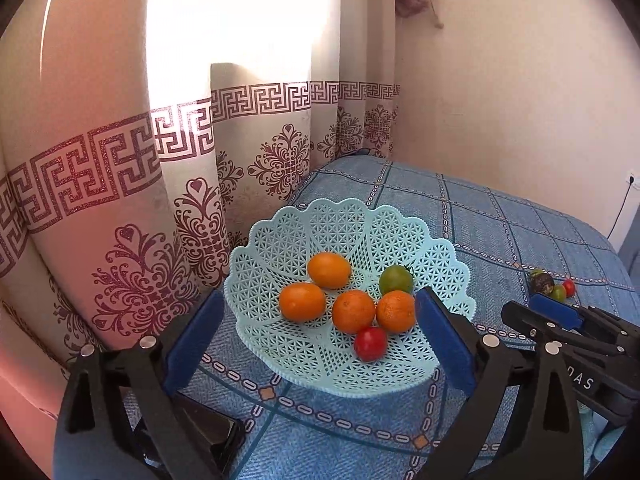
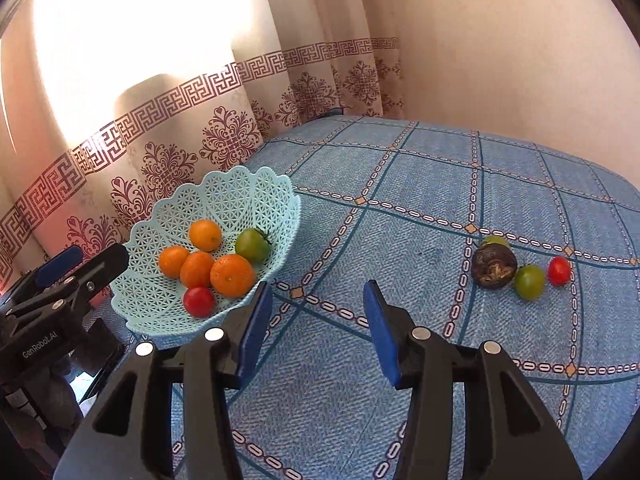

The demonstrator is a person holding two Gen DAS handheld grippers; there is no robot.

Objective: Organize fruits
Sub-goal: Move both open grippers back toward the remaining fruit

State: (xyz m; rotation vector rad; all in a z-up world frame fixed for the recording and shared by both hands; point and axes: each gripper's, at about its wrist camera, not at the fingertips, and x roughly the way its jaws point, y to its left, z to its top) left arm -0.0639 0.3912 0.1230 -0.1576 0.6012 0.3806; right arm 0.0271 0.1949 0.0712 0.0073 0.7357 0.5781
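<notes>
A pale blue lattice basket [image 1: 344, 220] [image 2: 240, 192] stands on the blue checked bedspread [image 2: 400, 200] near the curtain. It holds several oranges [image 1: 302, 302] [image 2: 232, 275], a green tomato [image 1: 396, 279] [image 2: 252, 245] and a red tomato [image 1: 370, 343] [image 2: 198, 301]. My left gripper [image 1: 320, 298] [image 2: 86, 260] is open, its blue pads either side of the basket's front. My right gripper [image 2: 316, 292] [image 1: 540, 314] is open and empty, just right of the basket. Farther right lie a dark wrinkled fruit [image 2: 494, 266] [image 1: 542, 282], a green tomato [image 2: 529, 281], a red tomato [image 2: 559, 270] and another greenish fruit [image 2: 494, 240].
A patterned curtain [image 1: 140, 220] hangs close behind and left of the basket, with bright window light above. A plain wall [image 1: 500, 100] bounds the bed at the back. A wall socket with a cable [image 1: 631, 180] sits at the far right. The bedspread drops off at its right edge [image 2: 624, 280].
</notes>
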